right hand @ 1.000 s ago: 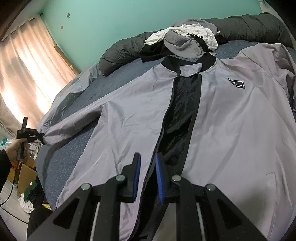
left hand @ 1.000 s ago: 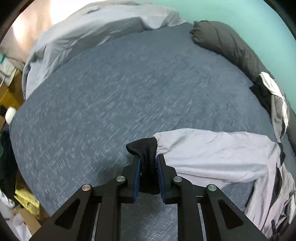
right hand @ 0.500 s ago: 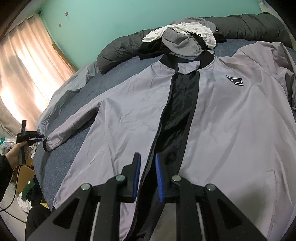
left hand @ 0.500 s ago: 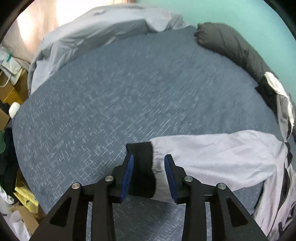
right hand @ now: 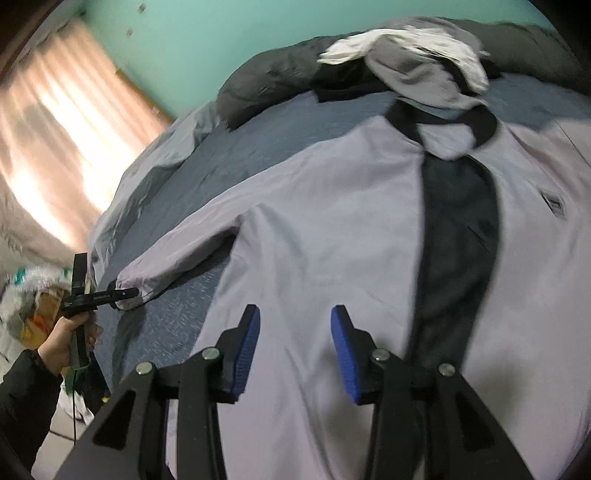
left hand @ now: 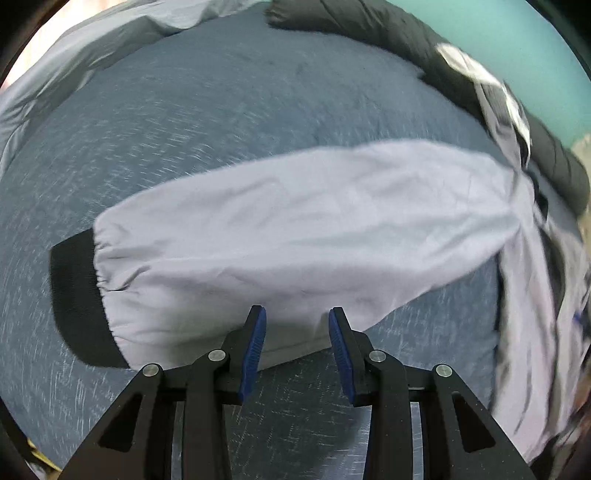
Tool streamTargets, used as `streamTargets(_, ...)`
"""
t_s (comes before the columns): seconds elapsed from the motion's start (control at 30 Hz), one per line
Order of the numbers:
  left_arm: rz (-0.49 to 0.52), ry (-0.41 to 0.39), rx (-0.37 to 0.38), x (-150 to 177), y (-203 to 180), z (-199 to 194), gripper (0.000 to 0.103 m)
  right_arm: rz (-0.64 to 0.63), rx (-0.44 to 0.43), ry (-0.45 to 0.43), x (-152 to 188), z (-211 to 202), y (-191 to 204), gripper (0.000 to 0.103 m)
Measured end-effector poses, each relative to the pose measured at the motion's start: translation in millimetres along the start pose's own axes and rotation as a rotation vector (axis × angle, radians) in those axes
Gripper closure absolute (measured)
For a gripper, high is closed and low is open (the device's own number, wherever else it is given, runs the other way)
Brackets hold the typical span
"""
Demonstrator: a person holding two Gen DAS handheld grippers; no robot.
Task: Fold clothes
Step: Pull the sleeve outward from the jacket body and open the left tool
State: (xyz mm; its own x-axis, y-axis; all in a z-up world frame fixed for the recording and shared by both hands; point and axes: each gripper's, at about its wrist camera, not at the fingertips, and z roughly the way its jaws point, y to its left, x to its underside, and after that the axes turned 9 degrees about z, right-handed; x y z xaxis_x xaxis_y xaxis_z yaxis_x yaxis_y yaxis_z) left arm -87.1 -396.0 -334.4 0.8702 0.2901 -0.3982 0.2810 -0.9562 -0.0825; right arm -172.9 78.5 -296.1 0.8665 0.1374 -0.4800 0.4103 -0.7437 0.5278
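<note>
- Left gripper [left hand: 295,325], earlier clenched on the jacket's black cuff [left hand: 75,302], now hangs released over the sleeve [left hand: 295,229].
- Right gripper [right hand: 294,325] has just opened, empty, above the jacket [right hand: 332,240].

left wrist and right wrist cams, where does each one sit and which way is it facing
Left wrist: sits on the left gripper, aimed steeply down at the jacket sleeve and its black cuff on the blue bed; only its own open fingers show.
Right wrist: sits on the right gripper, looking across the jacket front towards the green wall; its open fingers show, plus the person's left hand holding the other gripper.
Shared: sleeve, bed, dark quilt.
</note>
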Motion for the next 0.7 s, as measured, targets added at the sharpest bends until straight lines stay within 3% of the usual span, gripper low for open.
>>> streamTargets(0.13,0.011,0.005,0.013,8.5,3.4,13.0,0.063,-0.04,0.036,0.042,-7.1,17.0,13.2,0.063)
streamTargets(0.27,-0.005,-0.002,0.046,10.2,10.6,18.6,0.062,-0.01,0.072,0.057,-6.8,12.4,-2.1,0.062)
streamTargets(0.4,-0.013,-0.027,0.068,10.3,11.8,7.2,0.059,0.033,0.135,0.026,-10.3,-22.0,-38.8,0.062)
streamTargets(0.7,0.003,-0.082,0.107,7.1,-19.5,-12.7,0.054,0.2,0.392,-0.14,-7.1,-160.1,-164.1,0.061)
